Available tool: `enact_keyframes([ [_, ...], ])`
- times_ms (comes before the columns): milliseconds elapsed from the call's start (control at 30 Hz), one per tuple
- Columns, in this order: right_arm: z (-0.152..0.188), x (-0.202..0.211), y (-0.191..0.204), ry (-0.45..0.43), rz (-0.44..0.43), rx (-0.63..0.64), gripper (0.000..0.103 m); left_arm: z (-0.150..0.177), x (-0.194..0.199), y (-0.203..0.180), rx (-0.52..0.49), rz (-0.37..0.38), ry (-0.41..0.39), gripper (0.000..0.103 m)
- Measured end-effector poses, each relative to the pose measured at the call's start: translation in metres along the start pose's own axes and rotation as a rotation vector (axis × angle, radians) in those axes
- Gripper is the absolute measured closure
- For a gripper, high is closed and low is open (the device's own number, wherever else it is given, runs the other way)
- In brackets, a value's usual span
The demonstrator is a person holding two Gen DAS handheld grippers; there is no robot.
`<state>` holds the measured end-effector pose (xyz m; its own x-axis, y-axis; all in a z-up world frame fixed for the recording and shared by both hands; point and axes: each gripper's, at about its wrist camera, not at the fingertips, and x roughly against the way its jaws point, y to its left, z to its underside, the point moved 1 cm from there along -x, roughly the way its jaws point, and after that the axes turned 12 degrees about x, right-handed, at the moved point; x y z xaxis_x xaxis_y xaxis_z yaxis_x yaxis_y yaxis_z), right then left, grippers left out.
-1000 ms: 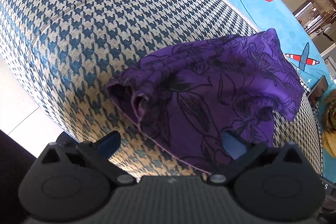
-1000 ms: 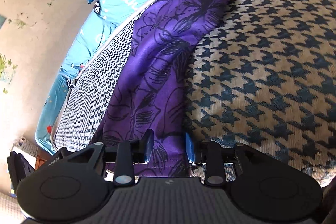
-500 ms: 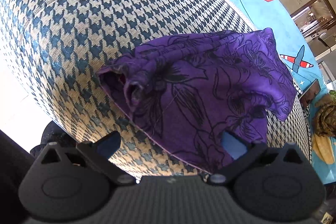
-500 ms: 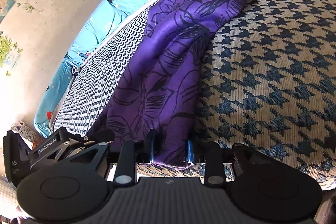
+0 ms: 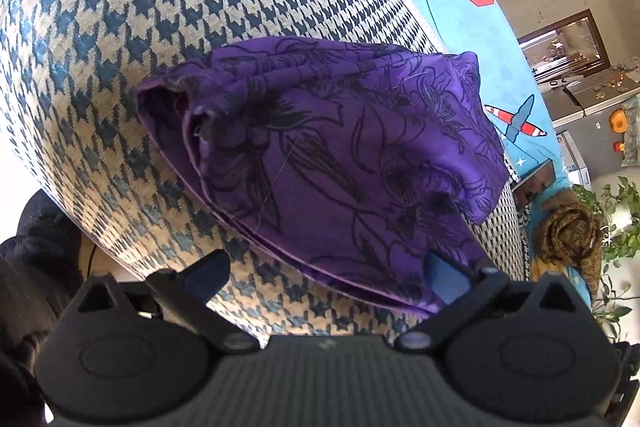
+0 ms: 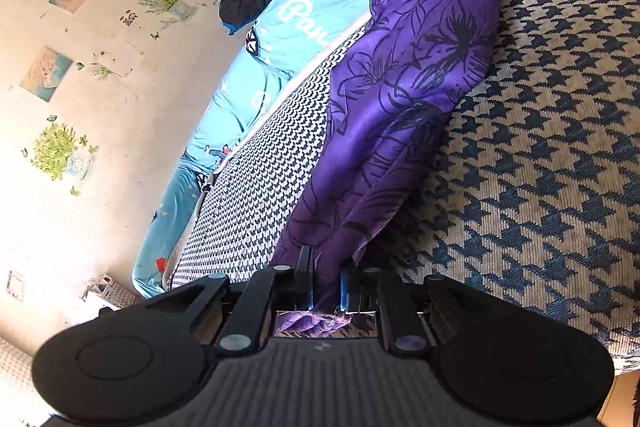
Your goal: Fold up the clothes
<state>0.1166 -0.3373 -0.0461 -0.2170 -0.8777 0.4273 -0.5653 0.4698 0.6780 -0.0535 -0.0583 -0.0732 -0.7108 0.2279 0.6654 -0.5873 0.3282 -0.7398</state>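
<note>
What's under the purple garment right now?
The purple garment lies on the houndstooth cover, which shows all around it. Whatever sits directly beneath its bunched folds is hidden. The right gripper clamps its edge.

One purple garment [image 5: 340,155], one houndstooth cushion [image 5: 160,7], one blue sheet [image 6: 312,11], two claws [image 5: 326,273] [image 6: 325,285].

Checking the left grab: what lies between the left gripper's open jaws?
In the left wrist view, the purple garment's lower edge and houndstooth cover lie between the left gripper's jaws.
</note>
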Motion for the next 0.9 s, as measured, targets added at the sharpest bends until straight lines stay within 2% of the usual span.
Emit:
enact_keyframes([
  [167,-0.002,0.007,-0.002,-0.019,-0.025,-0.041,0.090,0.006,-0.010,-0.003,0.030,0.073,0.040,0.000],
  [367,-0.006,0.012,-0.002,-0.031,-0.057,-0.070,0.090,0.007,-0.022,-0.016,0.042,0.112,0.013,0.000],
  [533,-0.007,0.013,-0.003,-0.021,-0.049,-0.080,0.090,0.007,-0.040,-0.026,0.074,0.129,0.003,0.000],
  [600,-0.006,0.013,-0.003,-0.011,-0.039,-0.082,0.090,0.006,-0.037,-0.029,0.048,0.128,-0.043,0.001],
  [667,-0.006,0.011,-0.003,0.001,-0.022,-0.073,0.090,0.006,-0.034,-0.032,0.023,0.127,-0.088,0.009],
  [733,-0.005,0.009,-0.003,0.019,0.007,-0.060,0.090,0.004,-0.028,-0.030,0.011,0.114,-0.106,0.016],
  [867,-0.001,0.001,-0.008,0.081,0.078,-0.055,0.087,0.001,-0.021,-0.025,0.009,0.102,-0.130,0.037],
  [900,0.001,-0.002,-0.010,0.101,0.098,-0.055,0.087,0.000,-0.019,-0.023,0.009,0.099,-0.134,0.038],
])
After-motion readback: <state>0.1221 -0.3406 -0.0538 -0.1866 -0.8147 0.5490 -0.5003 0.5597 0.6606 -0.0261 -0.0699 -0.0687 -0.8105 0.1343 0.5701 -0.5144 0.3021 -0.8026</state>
